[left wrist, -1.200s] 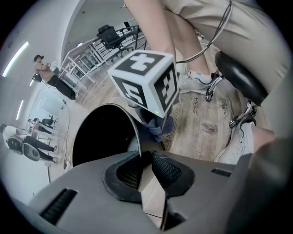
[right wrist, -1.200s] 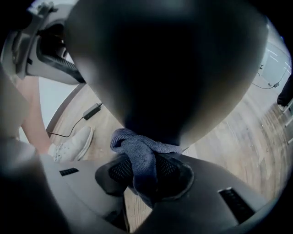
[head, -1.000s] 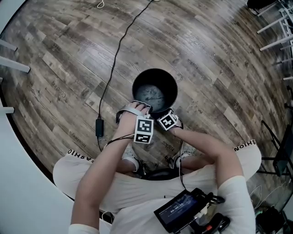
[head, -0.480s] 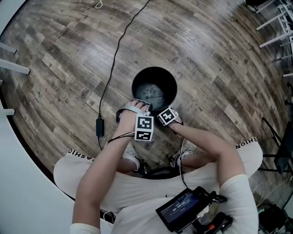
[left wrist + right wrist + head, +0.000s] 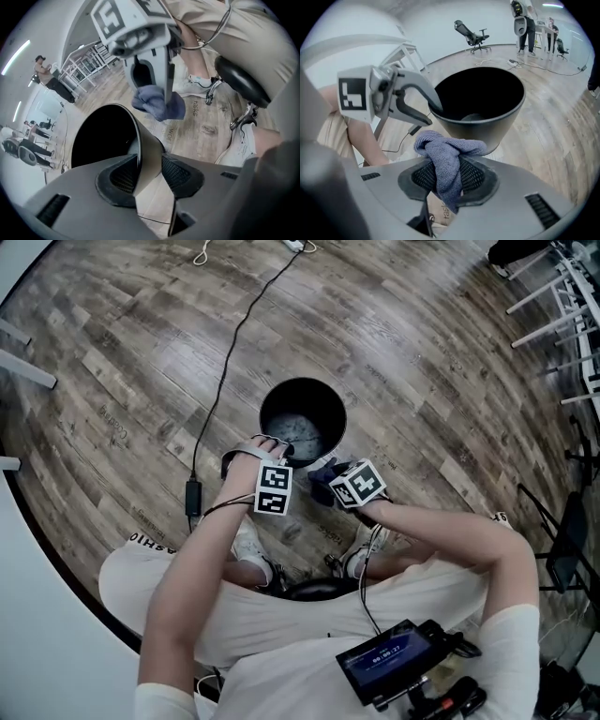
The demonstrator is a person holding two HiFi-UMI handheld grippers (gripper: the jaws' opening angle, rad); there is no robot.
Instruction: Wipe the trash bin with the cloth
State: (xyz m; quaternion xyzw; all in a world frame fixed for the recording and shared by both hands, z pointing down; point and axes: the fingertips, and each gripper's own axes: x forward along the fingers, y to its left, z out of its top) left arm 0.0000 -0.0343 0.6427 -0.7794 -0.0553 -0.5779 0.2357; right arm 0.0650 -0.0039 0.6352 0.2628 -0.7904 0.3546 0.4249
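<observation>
A black round trash bin (image 5: 302, 420) stands on the wood floor in front of my knees. My left gripper (image 5: 150, 161) straddles its near rim, one pad inside and one outside. Its jaws are opening, and the thin bin wall (image 5: 147, 145) is still between them. My right gripper (image 5: 447, 176) is shut on a bunched blue-grey cloth (image 5: 447, 150). It holds the cloth just off the bin's outer wall (image 5: 487, 117), below the rim. In the head view the cloth (image 5: 323, 482) shows dark beside the bin's near right side.
A black cable with a power brick (image 5: 192, 495) runs along the floor left of the bin. My shoes and a stool base (image 5: 314, 589) are close behind it. White frame legs (image 5: 553, 306) stand at the far right. An office chair (image 5: 473, 33) and standing people (image 5: 525, 23) are far off.
My right gripper with the cloth has drawn back a little from the bin's near wall, toward the right. The left gripper stays at the rim.
</observation>
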